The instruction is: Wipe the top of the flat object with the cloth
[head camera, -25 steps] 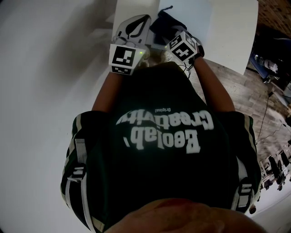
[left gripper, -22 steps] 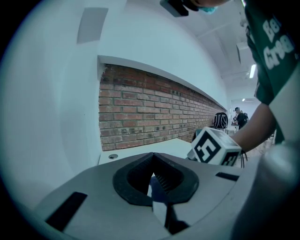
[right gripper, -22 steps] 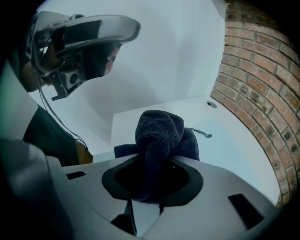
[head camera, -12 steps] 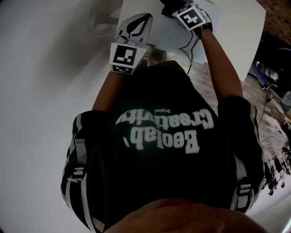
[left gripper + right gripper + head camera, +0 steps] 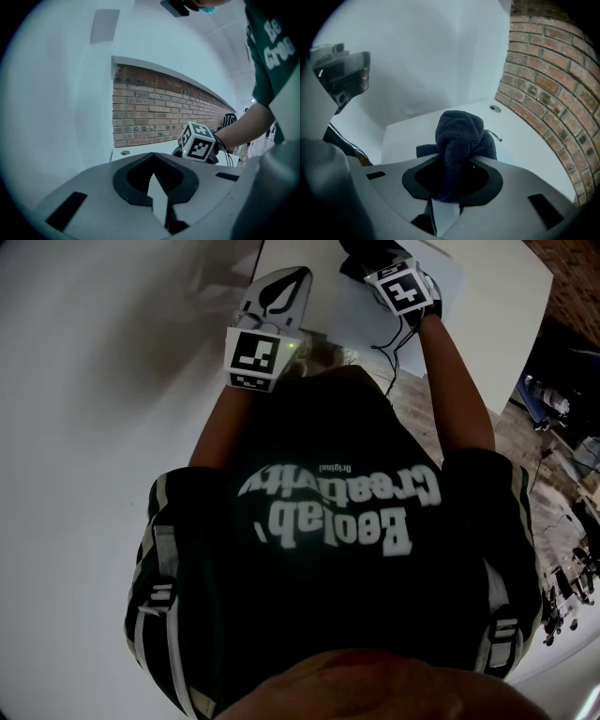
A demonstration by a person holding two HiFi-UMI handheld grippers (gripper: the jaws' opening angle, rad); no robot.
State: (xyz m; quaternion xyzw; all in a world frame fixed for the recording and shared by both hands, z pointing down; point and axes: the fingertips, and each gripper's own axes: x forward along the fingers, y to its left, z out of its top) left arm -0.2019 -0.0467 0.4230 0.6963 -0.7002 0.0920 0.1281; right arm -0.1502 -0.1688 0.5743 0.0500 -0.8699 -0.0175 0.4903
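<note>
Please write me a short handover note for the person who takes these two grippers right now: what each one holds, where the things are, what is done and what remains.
Left gripper: shut, empty, held at the near edge of the table.
Right gripper: shut on the cloth, which is dark blue and bunched up in the jaws.
The right gripper is reached out over the far part of the pale flat sheet that lies on the table.
Done: the cloth is gripped and brought to the sheet.
Not clear: how much of the sheet is wiped; no marks show.
Left: wipe across the whole top, then put the cloth down.
</note>
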